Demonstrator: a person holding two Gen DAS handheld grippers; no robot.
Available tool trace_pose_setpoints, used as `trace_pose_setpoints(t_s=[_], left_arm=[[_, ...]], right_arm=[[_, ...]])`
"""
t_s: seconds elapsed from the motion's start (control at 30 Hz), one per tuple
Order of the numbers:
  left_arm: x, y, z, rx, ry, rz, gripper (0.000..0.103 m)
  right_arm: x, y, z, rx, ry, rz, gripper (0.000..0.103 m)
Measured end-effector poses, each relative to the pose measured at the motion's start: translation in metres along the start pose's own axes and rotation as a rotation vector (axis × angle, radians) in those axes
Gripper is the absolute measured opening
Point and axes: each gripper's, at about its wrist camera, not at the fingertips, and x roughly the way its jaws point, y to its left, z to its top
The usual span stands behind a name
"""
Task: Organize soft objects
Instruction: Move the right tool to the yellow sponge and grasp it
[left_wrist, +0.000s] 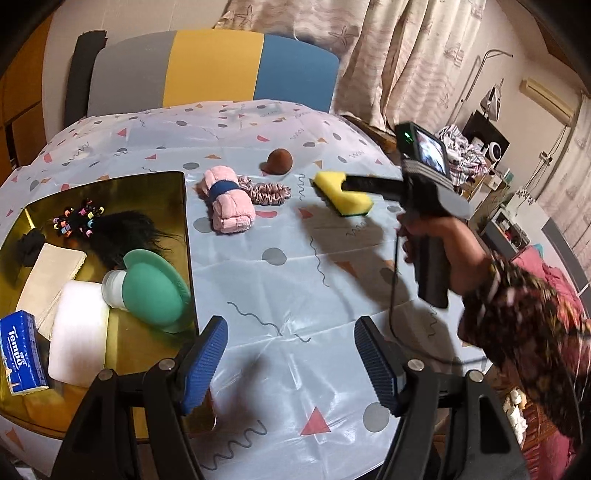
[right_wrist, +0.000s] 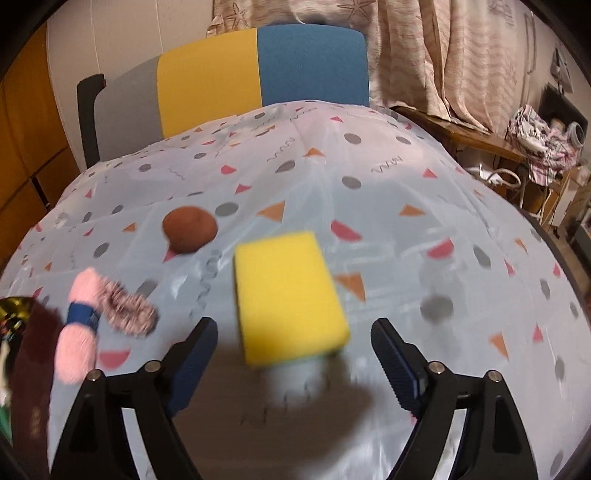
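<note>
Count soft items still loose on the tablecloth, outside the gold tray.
4. Rolled pink towel with blue band beside the gold tray; pink satin scrunchie touching it; brown round sponge behind; yellow rectangular sponge ahead of the open right gripper. None seems hidden.

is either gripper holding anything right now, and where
Nothing is held. The right gripper is open around the yellow sponge without touching it; the left gripper is open and empty.

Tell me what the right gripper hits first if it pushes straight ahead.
Most likely the yellow sponge: it lies just ahead of the open right gripper, between the fingers' lines. The blur leaves depth uncertain.
</note>
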Motion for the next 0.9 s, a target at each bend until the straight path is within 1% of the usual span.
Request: trace_pose_setpoints(t_s=[0.17, 0.27, 0.4, 0.43, 0.47, 0.5, 0.53, 0.63, 0.73, 0.83, 0.9], left_arm=[[0.005, 0.003, 0.004, -0.016, 0.004, 0.029, 0.072], [0.01, 0.006, 0.007, -0.03, 0.012, 0.047, 0.072], [0.017, 0.004, 0.01, -0.032, 0.023, 0.061, 0.072], [0.019, 0.003, 0.011, -0.03, 0.026, 0.062, 0.072], [0.021, 0.001, 0.012, -0.027, 0.028, 0.063, 0.072], [0.022, 0.0, 0.013, -0.024, 0.028, 0.066, 0.072], [0.024, -0.001, 0.014, -0.022, 0.028, 0.068, 0.072], [0.028, -0.004, 0.022, -0.02, 0.027, 0.069, 0.072], [0.034, -0.007, 0.034, -0.02, 0.021, 0.072, 0.072], [0.045, -0.011, 0.05, -0.019, 0.028, 0.093, 0.072], [0.053, -0.013, 0.062, -0.023, 0.034, 0.088, 0.072]], right_arm=[[0.025, 0.005, 0.013, -0.008, 0.022, 0.02, 0.087], [0.036, 0.004, 0.009, -0.001, 0.034, 0.039, 0.087], [0.044, 0.005, 0.0, -0.012, 0.036, 0.041, 0.087], [0.045, 0.006, -0.002, -0.027, 0.031, 0.03, 0.084], [0.047, 0.008, -0.004, -0.049, 0.029, 0.012, 0.073], [0.05, 0.008, -0.006, -0.063, 0.043, 0.007, 0.07], [0.051, 0.007, -0.007, -0.06, 0.047, 0.013, 0.07], [0.043, 0.003, -0.006, -0.043, 0.013, 0.036, 0.069], [0.026, 0.004, -0.011, -0.064, -0.009, 0.035, 0.069], [0.006, 0.007, -0.023, -0.074, -0.01, 0.042, 0.069], [-0.008, 0.008, -0.035, -0.069, -0.013, 0.047, 0.069]])
